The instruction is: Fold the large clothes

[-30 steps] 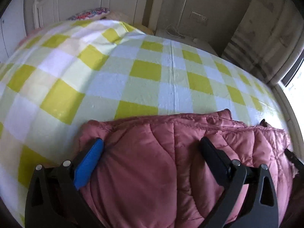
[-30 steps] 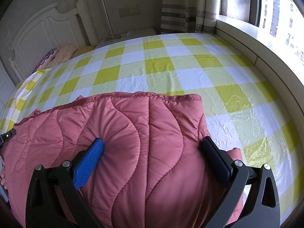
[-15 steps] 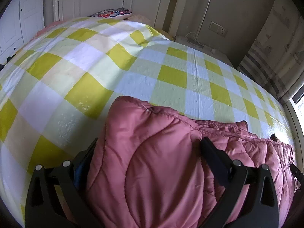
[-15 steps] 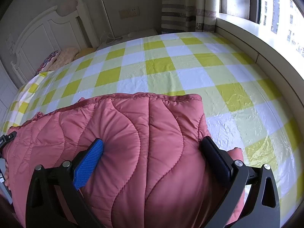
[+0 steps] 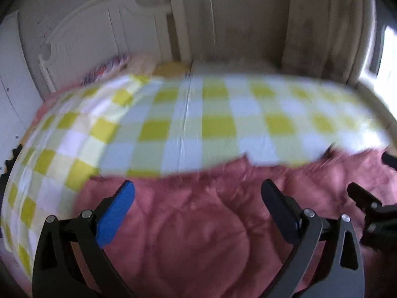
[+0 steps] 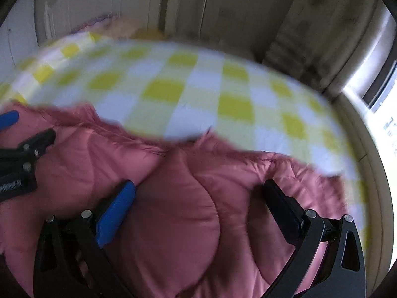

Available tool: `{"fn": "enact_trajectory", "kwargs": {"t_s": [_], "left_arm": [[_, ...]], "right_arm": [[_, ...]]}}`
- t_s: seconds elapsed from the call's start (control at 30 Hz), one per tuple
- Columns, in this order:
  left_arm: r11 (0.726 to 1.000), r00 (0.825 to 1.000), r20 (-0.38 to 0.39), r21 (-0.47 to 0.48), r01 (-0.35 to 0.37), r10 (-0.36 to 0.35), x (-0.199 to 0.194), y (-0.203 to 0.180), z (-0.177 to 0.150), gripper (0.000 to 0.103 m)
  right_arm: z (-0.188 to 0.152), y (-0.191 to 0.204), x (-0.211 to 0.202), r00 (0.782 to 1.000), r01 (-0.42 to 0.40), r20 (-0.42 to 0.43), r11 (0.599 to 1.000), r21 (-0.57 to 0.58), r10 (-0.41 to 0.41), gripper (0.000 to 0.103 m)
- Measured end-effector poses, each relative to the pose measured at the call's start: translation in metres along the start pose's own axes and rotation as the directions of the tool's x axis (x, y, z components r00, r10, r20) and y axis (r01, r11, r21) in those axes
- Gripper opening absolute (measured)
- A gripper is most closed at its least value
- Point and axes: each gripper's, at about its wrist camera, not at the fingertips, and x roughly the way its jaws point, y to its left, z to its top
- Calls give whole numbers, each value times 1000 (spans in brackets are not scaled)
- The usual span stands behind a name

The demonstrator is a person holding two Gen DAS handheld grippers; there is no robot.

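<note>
pink quilted jacket lies bunched on the near part of the bed, on the yellow-check sheet, w/ most of the sheet bare beyond it, prob so there's room to lay folds out flat. left gripper sits over the jacket's left part, jaws spread wide, puffy fabric bulging between them but nothing visibly pinched. right gripper is the same over the right part: jaws apart, blue pad pressed into a quilted ridge, so it reads as pushing/flattening rather than gripping. each gripper's tip shows at the edge of the other's view, so they're close together. both views badly motion-blurred; can't tell sleeves, collar or hem, or how many layers are stacked. headboard and curtain far side, vague.
</note>
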Motion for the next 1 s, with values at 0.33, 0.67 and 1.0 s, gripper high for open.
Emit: {"fn": "enact_trajectory", "kwargs": {"t_s": [0.33, 0.67, 1.0], "left_arm": [[998, 998, -25, -34, 49, -50, 25, 8, -13, 101], [997, 996, -40, -30, 74, -75, 21, 11, -7, 101], [936, 992, -22, -333, 112, -126, 18, 125, -34, 101]], "right_arm": [[-5, -6, 1, 1000, -29, 1, 999, 22, 29, 99], [-1, -34, -19, 1000, -27, -1, 999, 45, 27, 98], [-46, -137, -14, 997, -72, 35, 944, 321, 64, 98]]}}
